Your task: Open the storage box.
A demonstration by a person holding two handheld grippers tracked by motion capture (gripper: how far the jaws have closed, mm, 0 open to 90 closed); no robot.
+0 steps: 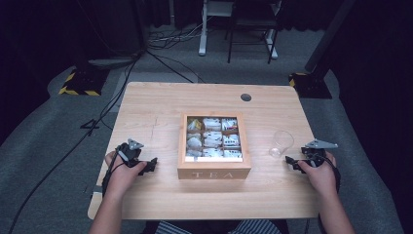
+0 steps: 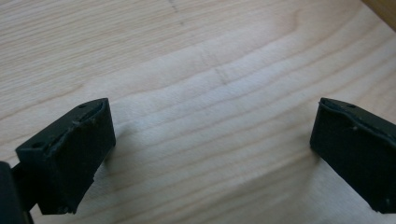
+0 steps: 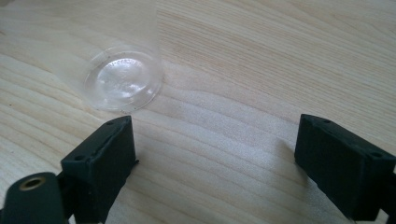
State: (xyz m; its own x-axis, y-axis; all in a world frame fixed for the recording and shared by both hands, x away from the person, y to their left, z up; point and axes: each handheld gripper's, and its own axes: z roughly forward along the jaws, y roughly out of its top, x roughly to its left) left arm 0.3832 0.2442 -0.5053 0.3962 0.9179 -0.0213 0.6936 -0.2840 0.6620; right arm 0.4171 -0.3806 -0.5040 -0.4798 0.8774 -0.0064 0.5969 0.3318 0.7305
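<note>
An open wooden box marked TEA (image 1: 214, 172) stands in the middle of the table, its compartments filled with several tea bags (image 1: 213, 138). A clear plastic cup (image 1: 281, 143) stands upright to its right. My left gripper (image 1: 149, 166) rests low on the table left of the box, open, over bare wood (image 2: 212, 126). My right gripper (image 1: 292, 163) sits just in front of and right of the cup, open and empty (image 3: 217, 140). In the right gripper view the cup (image 3: 123, 77) stands just beyond the left jaw, apart from it.
The light wood table (image 1: 146, 112) has a round cable hole (image 1: 246, 97) at the back. A corner of the box (image 2: 384, 7) shows at the top right of the left gripper view. Cables and stand bases (image 1: 80, 83) lie on the floor behind.
</note>
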